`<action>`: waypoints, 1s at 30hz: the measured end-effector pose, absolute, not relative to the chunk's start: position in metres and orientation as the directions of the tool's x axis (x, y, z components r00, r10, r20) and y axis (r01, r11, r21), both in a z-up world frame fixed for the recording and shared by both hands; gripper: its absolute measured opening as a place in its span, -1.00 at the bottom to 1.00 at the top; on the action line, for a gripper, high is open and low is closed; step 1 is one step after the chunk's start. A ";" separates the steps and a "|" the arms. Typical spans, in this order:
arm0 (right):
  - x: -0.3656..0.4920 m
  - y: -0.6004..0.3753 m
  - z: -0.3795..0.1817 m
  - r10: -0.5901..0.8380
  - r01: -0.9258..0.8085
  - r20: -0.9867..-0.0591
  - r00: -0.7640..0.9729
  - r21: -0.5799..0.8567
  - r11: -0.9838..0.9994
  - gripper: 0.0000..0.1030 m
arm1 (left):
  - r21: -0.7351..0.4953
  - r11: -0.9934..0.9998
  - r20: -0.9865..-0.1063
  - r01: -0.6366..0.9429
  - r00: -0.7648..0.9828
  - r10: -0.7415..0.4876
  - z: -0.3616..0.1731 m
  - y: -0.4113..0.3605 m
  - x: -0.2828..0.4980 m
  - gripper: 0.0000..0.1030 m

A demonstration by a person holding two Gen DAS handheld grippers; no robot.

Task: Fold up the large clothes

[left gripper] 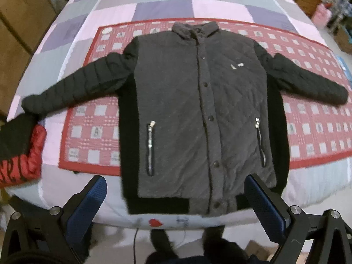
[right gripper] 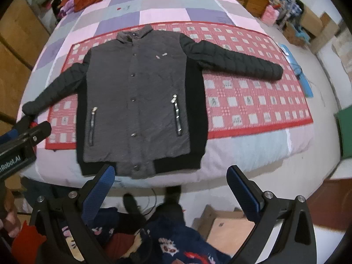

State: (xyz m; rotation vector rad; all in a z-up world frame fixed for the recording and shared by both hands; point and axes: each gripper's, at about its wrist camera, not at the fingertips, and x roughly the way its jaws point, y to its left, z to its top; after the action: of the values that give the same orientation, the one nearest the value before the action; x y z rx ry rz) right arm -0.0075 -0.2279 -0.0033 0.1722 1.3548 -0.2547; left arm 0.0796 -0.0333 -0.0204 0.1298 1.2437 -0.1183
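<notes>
1. Blue-padded fingers of the left tool (left gripper: 176,195) fill the bottom of the left wrist view, jaws spread wide, nothing between them, hanging just short of the jacket's hem.
2. Right tool (right gripper: 170,187): likewise spread wide and empty, off the near edge of the bed (right gripper: 253,151), with a dark blue printed garment (right gripper: 176,242) below it.
3. Jacket (left gripper: 198,110) lies face up, buttoned, flat on a red checked mat (left gripper: 308,132) spread over the patchwork bed cover. Collar points away, ribbed hem (left gripper: 158,204) hangs slightly past the mat toward the bed's near edge.
4. Both sleeves are stretched out sideways. Left sleeve (left gripper: 72,92) runs past the mat's end, cuff close to a red and black garment (left gripper: 22,154). Right sleeve (right gripper: 237,59) rests on the mat.
5. Handling, as a judgement: quilted and padded, so soft but bulky; likely springy, folds may not stay crisp. Shell on the sleeves looks smooth and could slip in a shallow pinch.
6. Where to grip: cuffs for bringing sleeves across the chest; hem corners on the ribbed band for the lengthwise fold. Avoid the pocket zips (left gripper: 151,145).
7. No fold made yet.
</notes>
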 end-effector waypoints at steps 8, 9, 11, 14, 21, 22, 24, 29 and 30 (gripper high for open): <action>0.041 -0.290 -0.073 -0.082 0.192 -0.988 0.131 -0.055 0.980 1.00 | 0.091 0.995 -0.962 0.040 0.261 0.077 -0.093 -0.053 0.108 1.00; 0.046 -0.293 -0.083 -0.085 0.182 -0.987 0.133 -0.060 0.981 1.00 | 0.104 0.994 -0.962 0.027 0.256 0.094 -0.106 -0.051 0.113 1.00; 0.062 -0.300 -0.110 -0.086 0.146 -0.985 0.153 -0.063 0.987 1.00 | 0.109 0.994 -0.964 0.007 0.246 0.104 -0.128 -0.045 0.121 1.00; 0.086 -0.304 -0.150 -0.105 0.106 -0.974 0.199 -0.085 0.991 1.00 | 0.109 0.994 -0.961 -0.009 0.255 0.108 -0.165 -0.035 0.139 1.00; 0.163 -0.305 -0.228 -0.127 0.072 -0.941 0.313 -0.110 0.991 1.00 | 0.094 0.993 -0.922 0.071 0.382 0.060 -0.229 -0.024 0.213 1.00; 0.176 -0.304 -0.237 -0.135 0.072 -0.934 0.331 -0.118 0.990 1.00 | 0.095 0.993 -0.916 0.073 0.398 0.058 -0.238 -0.021 0.227 1.00; 0.199 -0.303 -0.256 -0.165 0.056 -0.915 0.367 -0.156 0.986 1.00 | 0.120 0.990 -0.902 0.068 0.424 0.080 -0.258 -0.012 0.253 1.00; 0.222 -0.351 -0.321 -0.297 0.084 -0.905 0.304 -0.285 0.955 1.00 | 0.282 0.959 -0.893 0.012 0.369 0.258 -0.320 0.036 0.296 1.00; 0.218 -0.378 -0.327 -0.239 0.152 -0.925 0.296 -0.201 0.968 1.00 | 0.274 0.962 -0.899 -0.005 0.355 0.257 -0.329 0.054 0.299 1.00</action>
State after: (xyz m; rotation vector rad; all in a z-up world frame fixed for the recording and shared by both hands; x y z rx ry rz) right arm 0.2177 -0.3781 -0.3275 -0.0795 1.2435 -0.2603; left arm 0.2992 0.0545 -0.3291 0.2396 1.1990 0.1714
